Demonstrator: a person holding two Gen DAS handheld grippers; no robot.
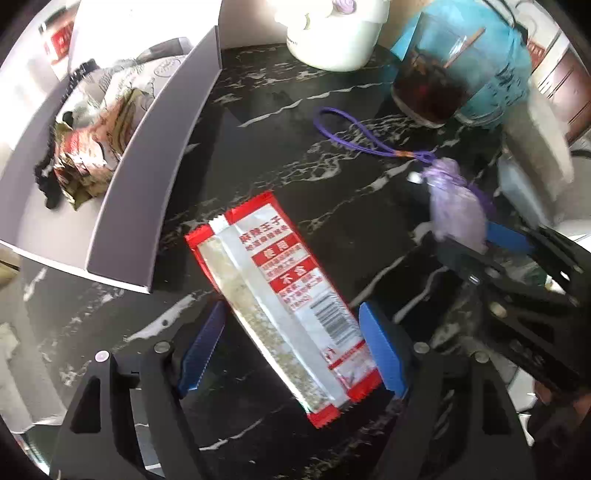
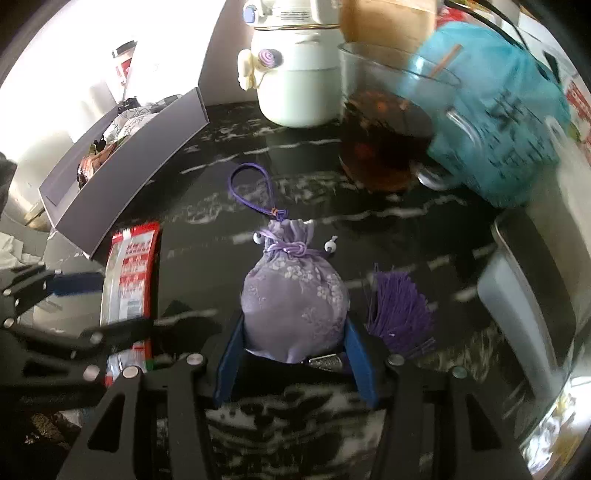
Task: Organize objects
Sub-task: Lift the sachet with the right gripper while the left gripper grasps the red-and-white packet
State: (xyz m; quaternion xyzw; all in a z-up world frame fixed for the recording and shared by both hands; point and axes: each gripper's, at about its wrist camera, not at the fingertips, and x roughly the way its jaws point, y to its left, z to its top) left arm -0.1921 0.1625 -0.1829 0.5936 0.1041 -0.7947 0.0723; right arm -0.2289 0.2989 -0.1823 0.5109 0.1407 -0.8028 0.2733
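Note:
A red and silver snack packet [image 1: 284, 299] lies flat on the black marble counter [image 1: 295, 155]. My left gripper [image 1: 291, 347] is open, its blue pads on either side of the packet's near end. My right gripper [image 2: 295, 354] is shut on a lilac drawstring sachet [image 2: 293, 299] with a purple loop cord [image 2: 251, 188] and a purple tassel [image 2: 400, 314]. The sachet [image 1: 456, 210] and right gripper [image 1: 517, 258] also show at the right of the left wrist view. The packet [image 2: 129, 273] and left gripper [image 2: 74, 306] show at the left of the right wrist view.
A grey open box [image 1: 155, 147] with wrappers inside stands at the left. A white jar [image 1: 332, 33], a glass of dark liquid [image 1: 428, 85] and a teal bag [image 1: 498, 62] stand at the back. A grey appliance [image 2: 528, 295] sits at the right.

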